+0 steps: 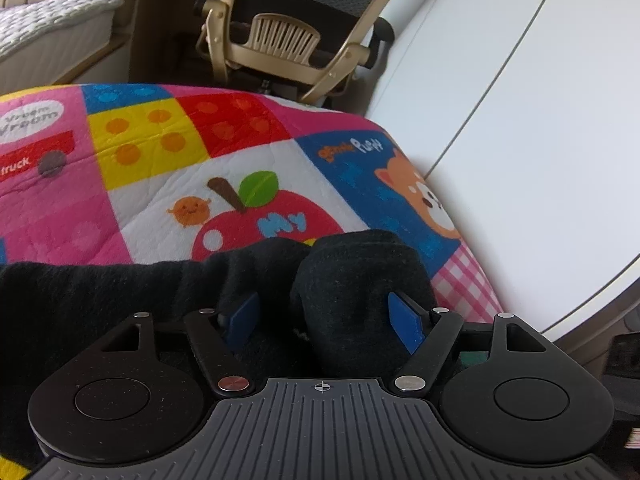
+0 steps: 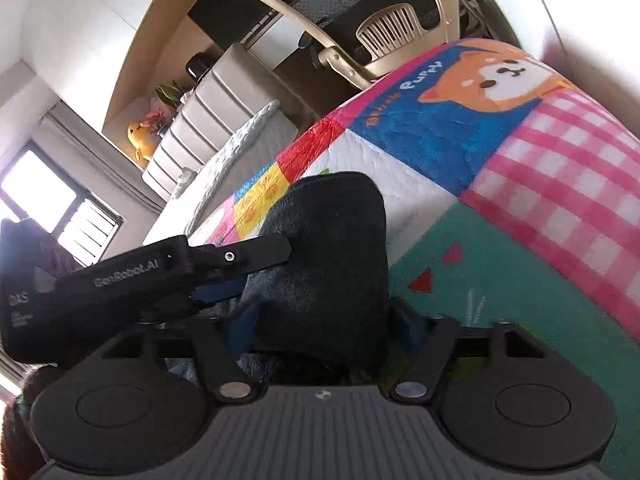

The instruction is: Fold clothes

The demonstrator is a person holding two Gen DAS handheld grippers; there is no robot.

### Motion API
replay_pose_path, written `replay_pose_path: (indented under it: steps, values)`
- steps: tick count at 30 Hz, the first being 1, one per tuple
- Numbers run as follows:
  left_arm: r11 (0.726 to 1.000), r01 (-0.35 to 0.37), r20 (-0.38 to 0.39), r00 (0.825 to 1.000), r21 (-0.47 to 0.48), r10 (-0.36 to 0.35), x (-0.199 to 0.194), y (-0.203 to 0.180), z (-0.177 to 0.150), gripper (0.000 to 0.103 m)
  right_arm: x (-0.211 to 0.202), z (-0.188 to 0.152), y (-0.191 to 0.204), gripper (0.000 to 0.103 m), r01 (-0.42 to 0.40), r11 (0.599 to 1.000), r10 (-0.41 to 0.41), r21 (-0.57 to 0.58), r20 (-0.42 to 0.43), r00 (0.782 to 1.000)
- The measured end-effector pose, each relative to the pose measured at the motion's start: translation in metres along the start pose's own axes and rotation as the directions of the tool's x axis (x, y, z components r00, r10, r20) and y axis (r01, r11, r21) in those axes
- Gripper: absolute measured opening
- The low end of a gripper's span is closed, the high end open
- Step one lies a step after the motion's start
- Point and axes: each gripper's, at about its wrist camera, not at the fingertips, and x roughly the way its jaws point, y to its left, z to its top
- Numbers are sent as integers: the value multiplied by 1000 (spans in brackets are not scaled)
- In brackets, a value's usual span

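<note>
A black garment (image 1: 120, 292) lies on a colourful patchwork quilt (image 1: 168, 184). In the left wrist view a bunched fold of it (image 1: 352, 280) sits between the blue pads (image 1: 404, 320) of my left gripper (image 1: 324, 316), whose jaws stand wide apart. In the right wrist view the same black cloth (image 2: 328, 248) fills the gap of my right gripper (image 2: 320, 328), its blue pads (image 2: 240, 328) against the fold. The left gripper (image 2: 224, 264) also shows there from the side, at the cloth's left edge.
A beige office chair (image 1: 280, 36) stands beyond the quilt's far edge. A white wall or cabinet (image 1: 520, 120) runs along the right. A bed with a white cover (image 1: 48, 32) is at the far left. A window (image 2: 48, 208) is on the left.
</note>
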Motion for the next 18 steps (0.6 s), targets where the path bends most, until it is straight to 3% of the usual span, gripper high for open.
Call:
replay_pose_path:
  steps: [2,7,12,13,16,18]
  values:
    - [1000,-3,7,1000,-8,3,-5,3,0,77,1,-5,22,49,78,986,-77,-144,13,997]
    - [1000,-18,61,998,-20,20,-28,9,1,80,5,-17,66,45,207,895,-193,-396,75,978]
    - [1000,5,109,994,14,-6,-47,2,4,93,10,-54,114,46,321,686,-260,-653,192,946]
    - [1000,-2,113,994,29,-1,-49,0,3,93,10,-58,118,46,327,667,-260,-669,202,944]
    - [997,-46,104,994,62,39,-44,-2,0,93,11,-59,120,46,322,678,-256,-661,197,946]
    - [995,-79,86,994,65,73,-36,0,-3,93,12,-62,122,46,329,650,-262,-685,205,943]
